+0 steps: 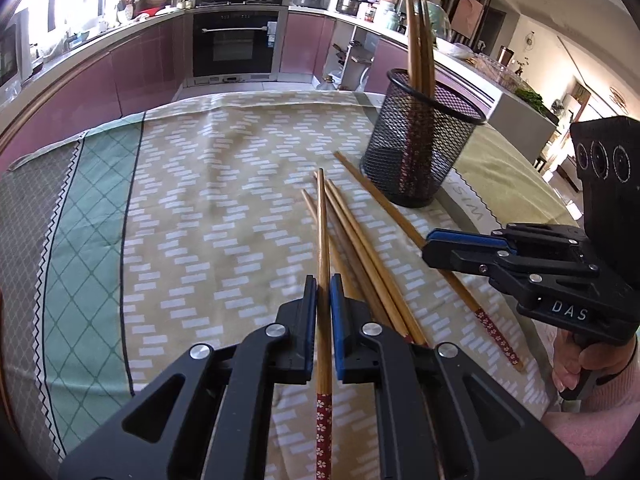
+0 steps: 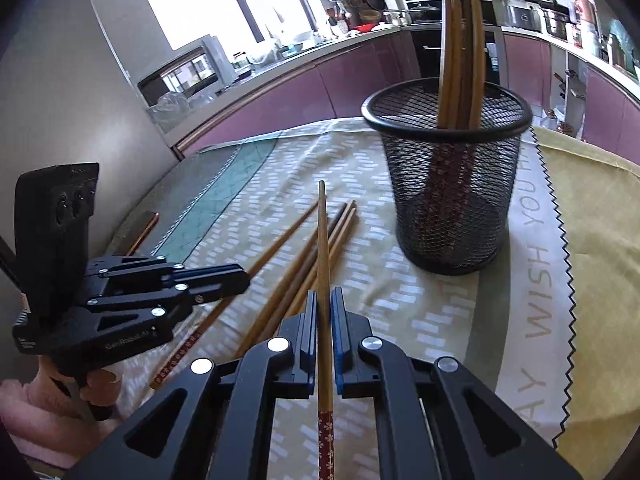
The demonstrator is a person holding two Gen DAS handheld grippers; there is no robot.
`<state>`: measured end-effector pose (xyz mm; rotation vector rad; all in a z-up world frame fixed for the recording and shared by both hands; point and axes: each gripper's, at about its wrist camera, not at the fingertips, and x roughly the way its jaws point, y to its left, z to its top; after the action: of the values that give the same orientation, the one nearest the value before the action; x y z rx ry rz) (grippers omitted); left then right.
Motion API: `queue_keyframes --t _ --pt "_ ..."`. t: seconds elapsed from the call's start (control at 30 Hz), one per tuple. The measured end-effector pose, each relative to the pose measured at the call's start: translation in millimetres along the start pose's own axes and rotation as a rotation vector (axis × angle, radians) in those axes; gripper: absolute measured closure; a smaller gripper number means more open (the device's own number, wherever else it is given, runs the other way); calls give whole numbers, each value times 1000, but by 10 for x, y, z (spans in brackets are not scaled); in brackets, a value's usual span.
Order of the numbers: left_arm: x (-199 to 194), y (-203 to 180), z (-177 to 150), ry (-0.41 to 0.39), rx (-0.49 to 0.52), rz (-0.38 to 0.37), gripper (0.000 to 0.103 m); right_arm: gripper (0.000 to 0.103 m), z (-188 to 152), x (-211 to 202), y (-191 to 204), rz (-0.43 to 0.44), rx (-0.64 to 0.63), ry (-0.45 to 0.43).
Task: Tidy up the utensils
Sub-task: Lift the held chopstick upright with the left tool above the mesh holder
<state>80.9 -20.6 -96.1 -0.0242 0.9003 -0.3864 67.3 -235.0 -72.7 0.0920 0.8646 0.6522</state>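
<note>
- While both claws are shut, each one pinches a single chopstick: the left claw holds a chopstick whose bare wooden tip points away from the camera and whose red flowered end sticks out behind the pads toward the camera.
- The right claw grips another chopstick the same way, its wooden tip raised above the cloth and pointing toward the left of the mesh cup, its red patterned end running back between the arms of the tool.
- The mesh cup, black and round, stands upright on the tablecloth; several chopsticks stand in it already, wooden tips up, leaning together against its far side.
- Just beside the cup, on its near left side in the right wrist view, a loose bundle of chopsticks lies flat on the cloth, fanned out and crossing one another.
- In the left wrist view the same bundle lies in front of the cup, and the chopstick closest to the cup runs from beside its base under the right claw, ending in a red flowered tip.
- From the right wrist view, the left claw is seen from the side, left of the cup and over the bundle's end, held by a hand in a pink sleeve.
- Well beyond the cup stands a kitchen counter with purple cabinet fronts.
</note>
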Motion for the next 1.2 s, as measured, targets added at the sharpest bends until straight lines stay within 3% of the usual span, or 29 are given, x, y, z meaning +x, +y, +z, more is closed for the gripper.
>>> queue_keyframes --t 0.4,0.5,0.7,0.93,1.2 --pt "134 -9 -11 40 14 -13 95 95 -32 214 61 -27 -38 88" --pt "184 -1 -1 48 18 -13 92 95 -18 247 53 -29 -43 90" --pt "211 -8 43 47 20 -3 94 97 14 271 55 -24 -37 85" --pt "36 -14 93 6 10 -37 95 97 19 28 20 4 -30 18" --pt "-341 -16 239 -71 4 -136 95 97 90 -397 -66 34 -2 -98"
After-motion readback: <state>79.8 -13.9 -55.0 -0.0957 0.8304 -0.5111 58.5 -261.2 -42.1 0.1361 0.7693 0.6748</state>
